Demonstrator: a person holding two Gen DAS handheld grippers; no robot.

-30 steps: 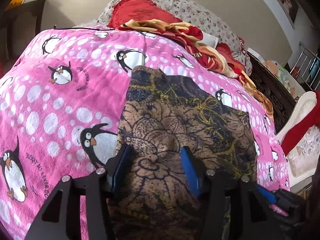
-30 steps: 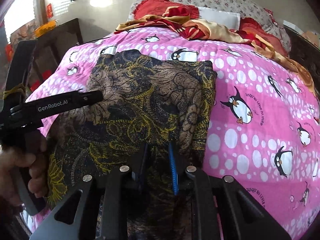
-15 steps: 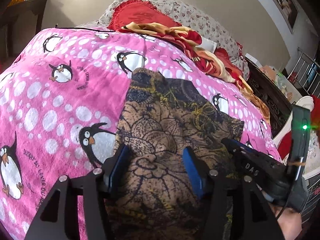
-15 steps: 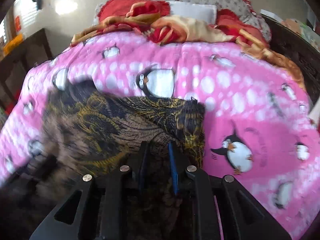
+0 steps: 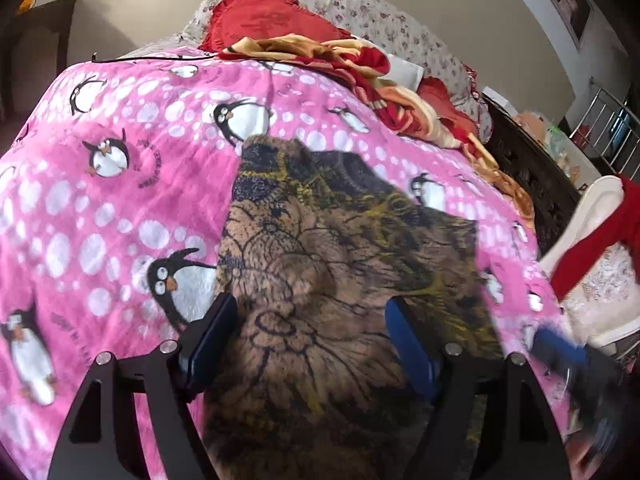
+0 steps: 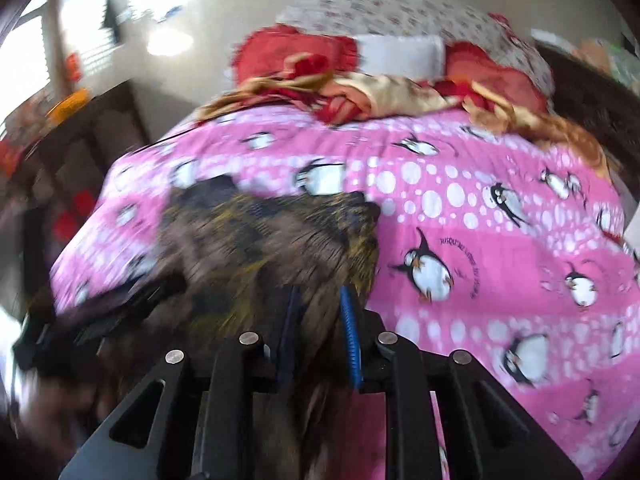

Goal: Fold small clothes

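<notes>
Pink penguin-print bedding (image 5: 120,216) covers the bed, and on it lies a brown cloth (image 5: 320,264) patterned with black and yellow flowers, flat at its far end; the left claw (image 5: 310,332) angles down over its near part, jaws opening, pads clear of the fabric. The right claw (image 6: 320,320), also angled down, stands narrowly parted and opening slightly, a bunched fold of the cloth (image 6: 272,248) between its pads.

Matt patterned cloth garment (image 5: 320,264) lies on soft fleece blanket (image 5: 120,208).

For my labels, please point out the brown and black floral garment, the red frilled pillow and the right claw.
brown and black floral garment (image 5: 320,280): left wrist view, its middle.
red frilled pillow (image 5: 264,20): left wrist view, its face.
right claw (image 6: 320,320): right wrist view, between fingertips.
</notes>
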